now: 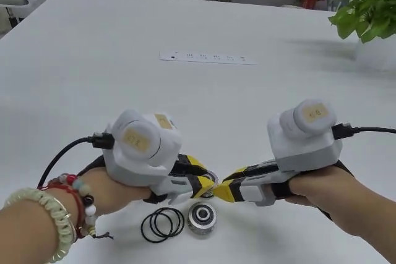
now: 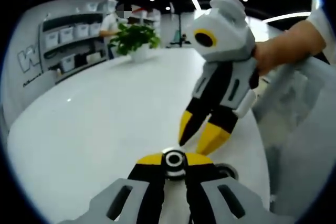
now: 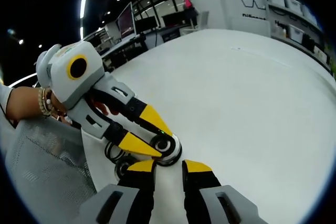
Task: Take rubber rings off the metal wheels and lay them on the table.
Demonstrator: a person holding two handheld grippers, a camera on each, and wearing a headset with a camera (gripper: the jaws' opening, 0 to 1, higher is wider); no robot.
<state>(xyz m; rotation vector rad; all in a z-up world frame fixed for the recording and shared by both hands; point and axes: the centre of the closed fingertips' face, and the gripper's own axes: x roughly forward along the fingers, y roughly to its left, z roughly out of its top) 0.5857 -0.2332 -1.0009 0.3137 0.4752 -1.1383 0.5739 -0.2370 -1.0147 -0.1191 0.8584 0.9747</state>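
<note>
Hovering over the near edge of the white desk (image 1: 93,78), both grippers meet tip to tip. The left gripper (image 1: 204,183) pinches a small metal wheel (image 3: 164,145) tight between its jaws and holds it up off the desk. The right gripper (image 3: 169,167) points at that wheel with its jaws spread a little and nothing in them. The wheel lies straight ahead of them and very near, so the right one looks set to pull. A dark band shows round the wheel — likely a rubber ring. Below, by the same edge, rest a second wheel (image 1: 202,216) and, just beside it, loose black rings (image 1: 162,224).
</note>
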